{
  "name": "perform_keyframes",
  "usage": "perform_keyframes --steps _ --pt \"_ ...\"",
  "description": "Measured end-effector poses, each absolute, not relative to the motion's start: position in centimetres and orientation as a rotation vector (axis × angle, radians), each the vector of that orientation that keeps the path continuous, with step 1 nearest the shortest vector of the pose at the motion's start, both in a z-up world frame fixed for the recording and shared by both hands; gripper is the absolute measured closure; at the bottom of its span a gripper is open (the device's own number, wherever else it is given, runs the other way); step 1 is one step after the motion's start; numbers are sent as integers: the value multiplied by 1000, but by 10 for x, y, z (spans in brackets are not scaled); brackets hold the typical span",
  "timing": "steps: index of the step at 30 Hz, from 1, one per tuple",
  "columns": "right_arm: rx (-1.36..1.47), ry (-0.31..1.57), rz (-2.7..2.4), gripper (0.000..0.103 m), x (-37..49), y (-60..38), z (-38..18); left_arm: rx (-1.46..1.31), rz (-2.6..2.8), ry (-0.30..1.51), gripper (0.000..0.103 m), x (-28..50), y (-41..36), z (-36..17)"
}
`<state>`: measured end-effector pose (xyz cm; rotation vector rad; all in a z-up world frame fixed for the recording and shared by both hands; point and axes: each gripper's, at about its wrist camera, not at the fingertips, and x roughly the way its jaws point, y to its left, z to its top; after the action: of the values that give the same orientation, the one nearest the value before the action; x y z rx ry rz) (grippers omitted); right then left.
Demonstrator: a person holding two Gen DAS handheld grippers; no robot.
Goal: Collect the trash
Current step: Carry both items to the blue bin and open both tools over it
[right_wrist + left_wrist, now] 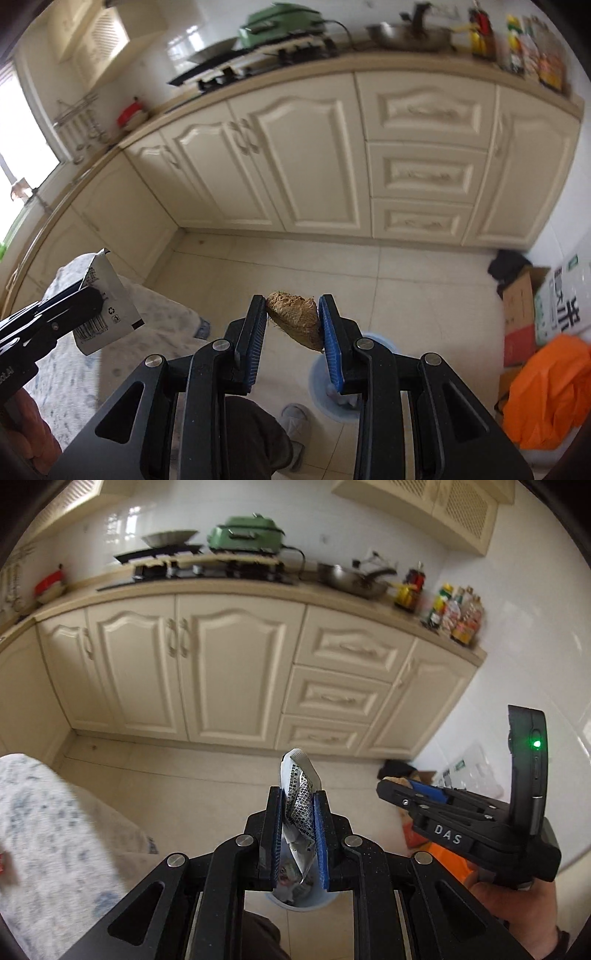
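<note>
My left gripper (pixel 297 797) is shut on a crumpled silver wrapper (pixel 300 805) with black print, held above a pale blue trash bin (pixel 301 901) on the floor. The wrapper also shows in the right wrist view (pixel 105 306), at the left, with a barcode. My right gripper (pixel 291 308) is shut on a brown fibrous husk piece (pixel 295 319), held above the same blue bin (pixel 317 384). The right gripper also appears in the left wrist view (pixel 391 788), to the right of the left one.
Cream kitchen cabinets (pixel 229 664) line the far side, with a stove (pixel 207 568), a pan (pixel 351 579) and bottles (pixel 458 613) on the counter. A patterned cloth-covered table (pixel 48 842) is at left. Cardboard boxes (pixel 524 310) and an orange bag (pixel 546 391) sit at right.
</note>
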<state>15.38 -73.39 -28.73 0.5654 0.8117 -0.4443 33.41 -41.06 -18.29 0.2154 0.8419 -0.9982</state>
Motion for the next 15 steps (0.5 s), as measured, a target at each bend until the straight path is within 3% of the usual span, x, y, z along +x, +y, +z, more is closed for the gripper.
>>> perform_keyframes --steps 12,13,15 --pt "736 901 -488 71 147 -784 -369 337 -1024 1080 87 383 -542 -261" --pt "744 905 -492 68 148 -786 -373 356 -1022 1097 87 389 -552 -268" --pt "763 908 -506 48 146 -790 -378 387 -1003 1127 81 399 -577 -279"
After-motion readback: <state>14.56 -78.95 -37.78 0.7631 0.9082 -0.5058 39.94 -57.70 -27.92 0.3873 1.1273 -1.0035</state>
